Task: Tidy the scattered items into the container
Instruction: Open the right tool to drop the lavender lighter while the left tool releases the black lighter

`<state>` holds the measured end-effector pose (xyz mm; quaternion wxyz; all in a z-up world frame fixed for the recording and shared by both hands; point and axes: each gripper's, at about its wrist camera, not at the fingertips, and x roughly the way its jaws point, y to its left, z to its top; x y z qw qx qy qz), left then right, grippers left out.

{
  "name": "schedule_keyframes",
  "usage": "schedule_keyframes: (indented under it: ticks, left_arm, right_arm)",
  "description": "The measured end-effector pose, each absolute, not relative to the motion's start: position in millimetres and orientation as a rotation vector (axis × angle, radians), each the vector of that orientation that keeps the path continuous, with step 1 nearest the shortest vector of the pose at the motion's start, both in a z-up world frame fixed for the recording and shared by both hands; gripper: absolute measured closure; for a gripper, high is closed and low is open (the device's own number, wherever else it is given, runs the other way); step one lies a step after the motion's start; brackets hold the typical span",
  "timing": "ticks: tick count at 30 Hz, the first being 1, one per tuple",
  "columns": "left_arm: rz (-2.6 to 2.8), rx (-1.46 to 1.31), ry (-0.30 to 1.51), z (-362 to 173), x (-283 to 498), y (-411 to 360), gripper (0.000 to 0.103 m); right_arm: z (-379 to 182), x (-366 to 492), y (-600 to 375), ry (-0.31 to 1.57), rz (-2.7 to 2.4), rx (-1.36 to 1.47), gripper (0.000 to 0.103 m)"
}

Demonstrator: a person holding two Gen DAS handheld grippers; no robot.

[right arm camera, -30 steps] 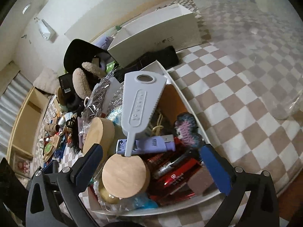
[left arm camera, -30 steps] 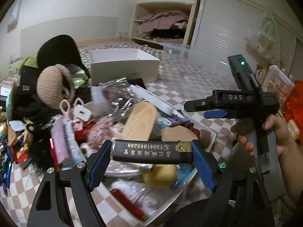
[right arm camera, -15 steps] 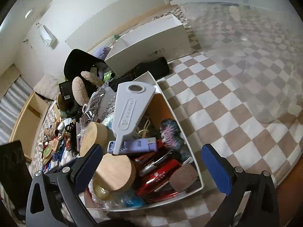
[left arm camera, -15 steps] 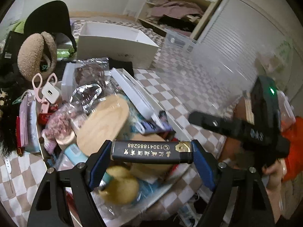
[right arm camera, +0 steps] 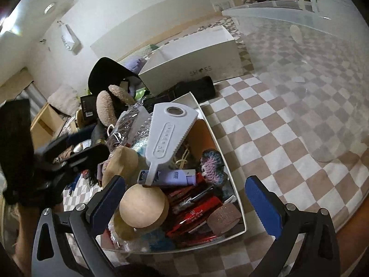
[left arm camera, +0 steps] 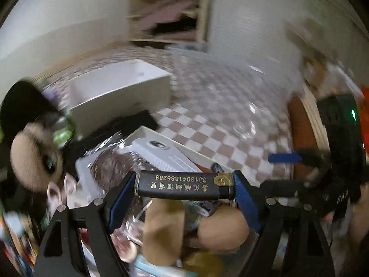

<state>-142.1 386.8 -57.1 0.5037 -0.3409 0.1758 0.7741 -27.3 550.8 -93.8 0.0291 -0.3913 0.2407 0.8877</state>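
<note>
My left gripper is shut on a black lighter with gold print, held crosswise above the white container. The container is full: round wooden lids, a grey plastic scraper, a purple lighter, red packets, a crocheted piece. My right gripper is open and empty over the container's near end. The left gripper also shows at the left in the right wrist view, and the right gripper at the right in the left wrist view.
A white shoe box stands behind the container, with a black cap and fluffy earmuffs to its left. A clear plastic lid lies on the checkered cloth at the right. Small clutter lies left of the container.
My left gripper has swung over the container with the lighter; its view is now motion-blurred. My right gripper has drawn back and up, staying open.
</note>
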Motion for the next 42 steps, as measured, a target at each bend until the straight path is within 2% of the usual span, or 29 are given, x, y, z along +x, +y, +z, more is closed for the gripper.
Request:
schedule_keyframes:
  ticks: [5,20,21,24,42]
  left_arm:
    - [1.743,-0.784,0.601,-61,-156,400,0.021]
    - [1.498,-0.819,0.772,-84,-174,422,0.021]
    - [1.506,-0.816,0.784,-85,-175,422,0.02]
    - [1.523,-0.797,0.803,-88,-172,422,0.009]
    - [1.694,-0.722,0.657,-72,-145,380,0.008]
  right_arm:
    - [-98,-30,552,0.746,2.737,-1.21,0.0]
    - [-105,-41,543,0.73,2.75,-1.287,0.0]
    - [-105,-42,542,0.726,2.751,-1.29,0.0]
    - [-105,-44,539,0.724,2.756,-1.299,0.0]
    - [-86,-33,509,0.674,2.801,-1.277,0.0]
